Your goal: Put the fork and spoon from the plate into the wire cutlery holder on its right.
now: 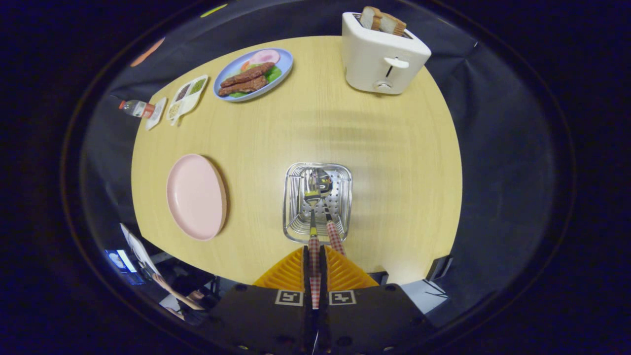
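- Gripper (314, 261): fingers pinching a checked-handled utensil (313, 236), its head down inside the wire cutlery holder (345, 172).
- Second checked handle (335, 236) leans alongside, right.
- Pink plate (195, 196): left of holder.

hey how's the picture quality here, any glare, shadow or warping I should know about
Gripper view: fisheye bends the table edge into a curve; soft banded shadows lie beyond the wire cutlery holder, whose metal glints; the gripper, shut on a checked handle, stays sharp.

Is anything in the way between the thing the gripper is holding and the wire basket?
No, nothing blocks it. The hand-held gripper is shut on a checked handle whose head already hangs inside the wire cutlery holder. A second checked handle leans in the holder beside it, not across its path.
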The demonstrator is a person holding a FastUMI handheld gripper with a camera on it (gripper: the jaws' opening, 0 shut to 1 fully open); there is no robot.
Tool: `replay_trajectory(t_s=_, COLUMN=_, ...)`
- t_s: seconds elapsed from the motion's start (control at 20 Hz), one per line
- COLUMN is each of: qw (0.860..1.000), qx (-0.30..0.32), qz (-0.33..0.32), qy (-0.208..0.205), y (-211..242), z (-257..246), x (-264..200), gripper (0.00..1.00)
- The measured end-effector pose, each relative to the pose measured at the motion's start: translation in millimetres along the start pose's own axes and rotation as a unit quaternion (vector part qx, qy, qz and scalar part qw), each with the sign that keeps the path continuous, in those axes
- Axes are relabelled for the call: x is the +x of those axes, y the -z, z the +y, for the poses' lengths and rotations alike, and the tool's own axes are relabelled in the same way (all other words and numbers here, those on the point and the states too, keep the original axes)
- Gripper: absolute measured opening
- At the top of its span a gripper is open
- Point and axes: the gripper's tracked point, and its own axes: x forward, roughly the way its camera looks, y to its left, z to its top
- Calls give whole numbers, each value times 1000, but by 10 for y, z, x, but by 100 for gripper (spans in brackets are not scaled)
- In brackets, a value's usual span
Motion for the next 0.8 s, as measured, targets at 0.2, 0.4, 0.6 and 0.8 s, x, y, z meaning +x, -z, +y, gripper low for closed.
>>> replay_trajectory(t_s=0.2, qw=1000, qx=-5, qz=1, qy=6, y=50, z=-10, x=-53, gripper=9)
replay_trajectory(t_s=0.4, qw=999, qx=3, qz=-51, qy=-9, y=-101, z=58, x=-173, gripper=10)
replay_trajectory(t_s=0.6, qw=992, qx=7, qz=-121, qy=-30, y=-256, z=197, x=-377, gripper=30)
replay_trajectory(t_s=0.8, qw=981, qx=17, qz=-192, qy=-36, y=-318, z=360, x=-635, gripper=43)
